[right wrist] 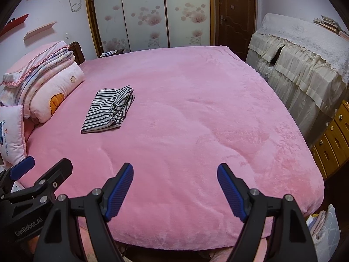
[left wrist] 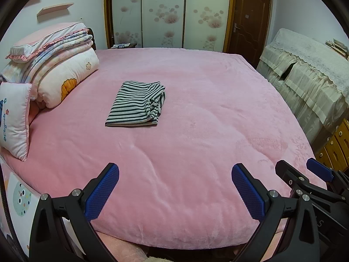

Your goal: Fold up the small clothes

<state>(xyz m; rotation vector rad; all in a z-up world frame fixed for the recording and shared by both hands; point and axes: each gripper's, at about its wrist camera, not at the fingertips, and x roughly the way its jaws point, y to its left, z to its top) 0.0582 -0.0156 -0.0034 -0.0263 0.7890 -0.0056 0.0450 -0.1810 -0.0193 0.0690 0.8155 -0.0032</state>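
A striped garment point(left wrist: 136, 104) lies folded on the pink bed cover point(left wrist: 196, 131), left of centre in the left wrist view and in the left-centre of the right wrist view point(right wrist: 109, 109). It forms a rough rectangle of black and white stripes, flat along its left side and bunched into loose folds at its right edge. Nothing touches it.

The left gripper point(left wrist: 175, 187) sits at the bottom of its own view, above the near edge of the bed, its blue-padded fingers point(left wrist: 101, 193) spread wide apart and holding nothing. The right gripper point(right wrist: 175, 187) stands the same way in its own view: fingers point(right wrist: 118, 193) spread wide, empty, over the near edge of the cover point(right wrist: 196, 120). Each gripper shows in the other's view, the right one at the lower right of the left wrist view point(left wrist: 305, 174) and the left one at the lower left of the right wrist view point(right wrist: 32, 174). Both are well apart from the garment.

A pile of quilts point(left wrist: 56, 65) fills the upper left of the bed, with a small pillow point(left wrist: 14, 118) below it at the left edge. A wardrobe point(left wrist: 165, 13) with flowered doors stands at the top centre, a brown door point(left wrist: 246, 19) to its right. A cloth-draped cabinet point(left wrist: 305, 72) runs along the right side.
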